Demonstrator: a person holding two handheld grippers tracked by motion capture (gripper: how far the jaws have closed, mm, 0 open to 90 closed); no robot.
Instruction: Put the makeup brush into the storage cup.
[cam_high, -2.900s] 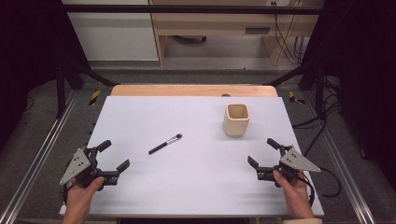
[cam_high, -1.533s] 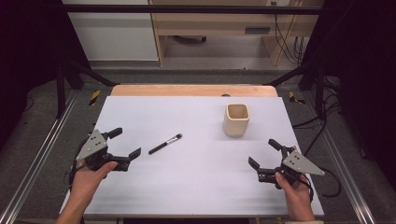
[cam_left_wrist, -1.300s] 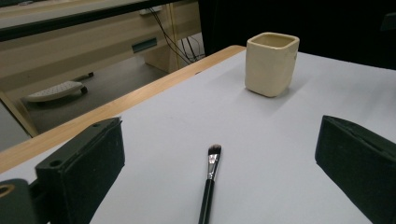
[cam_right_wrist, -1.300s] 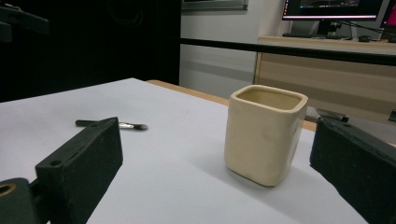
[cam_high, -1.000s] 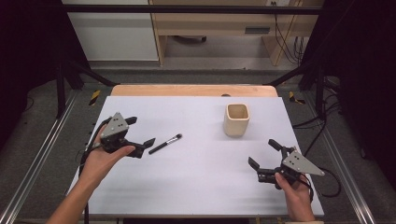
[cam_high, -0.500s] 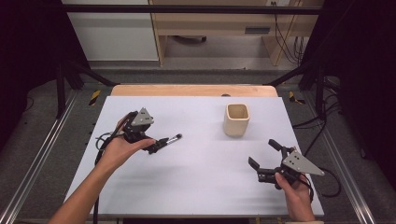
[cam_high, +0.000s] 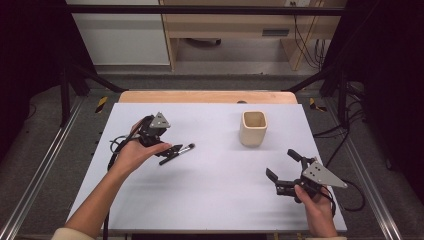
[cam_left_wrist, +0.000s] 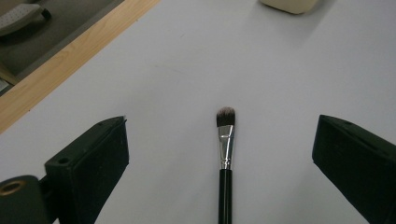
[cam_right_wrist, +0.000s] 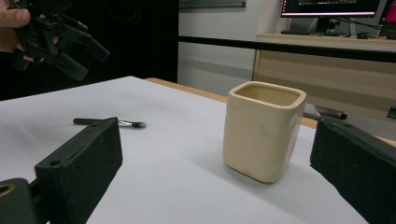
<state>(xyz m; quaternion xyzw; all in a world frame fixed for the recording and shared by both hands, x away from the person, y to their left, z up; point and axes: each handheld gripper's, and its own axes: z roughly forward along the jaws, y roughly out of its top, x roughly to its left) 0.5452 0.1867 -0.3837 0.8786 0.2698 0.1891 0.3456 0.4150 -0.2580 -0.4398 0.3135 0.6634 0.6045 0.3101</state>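
Two spread left tongs (cam_left_wrist: 224, 154) flank a slim black-handled, metal-collared brush (cam_left_wrist: 225, 158); right tongs (cam_high: 285, 171) gape.

Item under handling: one makeup brush (cam_left_wrist: 225, 154). It has a slim black handle, a short silver ferrule and a small rounded tuft of dark bristles with paler tips. It lies flat on the white table (cam_high: 210, 200), unheld, left of centre. In the high view its bristle end points right and slightly away from the person. In the left gripper view it lies lengthwise, bristles pointing away from the camera.
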